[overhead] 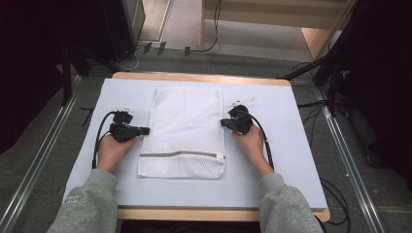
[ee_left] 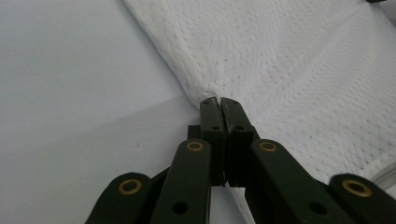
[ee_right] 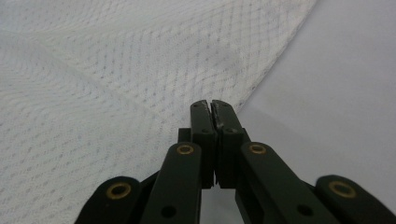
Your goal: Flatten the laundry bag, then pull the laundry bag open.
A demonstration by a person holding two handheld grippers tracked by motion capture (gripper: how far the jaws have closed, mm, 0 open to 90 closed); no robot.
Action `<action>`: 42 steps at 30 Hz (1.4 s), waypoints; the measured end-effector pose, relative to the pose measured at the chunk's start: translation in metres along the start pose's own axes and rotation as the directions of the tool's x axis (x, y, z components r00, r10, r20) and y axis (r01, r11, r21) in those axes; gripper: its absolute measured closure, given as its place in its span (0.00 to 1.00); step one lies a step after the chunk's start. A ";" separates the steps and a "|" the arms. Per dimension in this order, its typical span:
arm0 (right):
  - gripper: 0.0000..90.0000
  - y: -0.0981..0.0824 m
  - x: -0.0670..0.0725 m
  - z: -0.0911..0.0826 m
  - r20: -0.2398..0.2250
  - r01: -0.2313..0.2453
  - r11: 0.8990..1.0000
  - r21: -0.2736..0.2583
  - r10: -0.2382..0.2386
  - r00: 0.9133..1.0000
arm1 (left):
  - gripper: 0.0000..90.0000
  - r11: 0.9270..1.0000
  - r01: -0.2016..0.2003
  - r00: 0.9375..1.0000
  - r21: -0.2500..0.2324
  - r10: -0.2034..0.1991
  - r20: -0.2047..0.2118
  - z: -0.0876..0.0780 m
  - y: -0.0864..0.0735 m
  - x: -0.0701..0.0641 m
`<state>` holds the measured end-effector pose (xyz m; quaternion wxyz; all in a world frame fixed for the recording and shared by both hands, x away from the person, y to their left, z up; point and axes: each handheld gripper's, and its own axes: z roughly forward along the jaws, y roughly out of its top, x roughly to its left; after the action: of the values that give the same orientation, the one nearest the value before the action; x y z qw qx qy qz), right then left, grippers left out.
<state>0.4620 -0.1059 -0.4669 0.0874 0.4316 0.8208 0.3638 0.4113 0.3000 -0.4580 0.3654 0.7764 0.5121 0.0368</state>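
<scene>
A white mesh laundry bag (overhead: 187, 126) lies flat in the middle of the white-covered table, its grey zipper (overhead: 182, 154) running across near the front end. My left gripper (overhead: 147, 130) reaches in from the left and pinches the bag's left edge. In the left gripper view its jaws (ee_left: 219, 100) are shut and the mesh (ee_left: 289, 60) puckers at their tips. My right gripper (overhead: 223, 122) comes in from the right at the bag's right edge. In the right gripper view its jaws (ee_right: 211, 102) are shut, with the mesh (ee_right: 116, 70) running right up to the tips.
The white sheet (overhead: 286, 145) covers a wooden table. A small white strip (overhead: 243, 101) lies behind the right gripper. Cables (overhead: 266, 141) trail from both grippers. Dark stands (overhead: 330, 73) and floor rails flank the table.
</scene>
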 end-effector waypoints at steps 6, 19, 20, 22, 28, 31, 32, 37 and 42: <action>0.92 -0.001 -0.001 0.002 -0.013 -0.022 1.000 0.008 0.023 1.000 | 0.90 1.000 -0.016 1.000 -0.010 0.016 0.002 0.001 0.002 -0.001; 0.74 -0.010 0.001 -0.027 -0.067 -0.021 0.999 -0.048 0.018 0.998 | 0.62 0.997 -0.073 0.997 -0.006 0.073 0.007 -0.017 0.003 -0.021; 0.73 -0.011 0.003 -0.031 -0.074 -0.017 0.999 -0.050 0.013 0.997 | 0.61 0.997 -0.078 0.997 -0.008 0.078 0.013 -0.018 0.002 -0.023; 0.72 -0.011 0.003 -0.033 -0.079 -0.017 0.999 -0.047 0.014 0.997 | 0.60 0.996 -0.085 0.996 -0.007 0.085 0.026 -0.020 0.002 -0.026; 0.68 -0.019 0.012 -0.046 -0.093 0.000 0.998 -0.062 -0.006 0.996 | 0.49 0.995 -0.100 0.992 -0.027 0.101 0.078 -0.022 0.002 -0.035; 0.65 -0.022 0.016 -0.052 -0.100 0.006 0.998 -0.065 -0.012 0.995 | 0.45 0.994 -0.111 0.990 -0.014 0.112 0.085 -0.022 0.002 -0.040; 0.65 -0.024 0.017 -0.054 -0.100 0.008 0.997 -0.073 -0.015 0.995 | 0.45 0.994 -0.112 0.989 -0.015 0.113 0.091 -0.021 0.001 -0.042; 0.61 -0.033 0.019 -0.064 -0.112 0.003 0.997 -0.080 -0.012 0.994 | 0.42 0.992 -0.127 0.986 -0.022 0.129 0.104 -0.023 0.002 -0.052; 0.59 -0.041 0.022 -0.072 -0.108 0.007 0.996 -0.086 -0.016 0.994 | 0.42 0.990 -0.139 0.984 -0.037 0.142 0.108 -0.021 0.003 -0.065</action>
<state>0.3889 -0.1415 -0.4391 0.0633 0.4023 0.8104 0.4211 0.3739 0.2570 -0.4201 0.4011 0.8060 0.4344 0.0271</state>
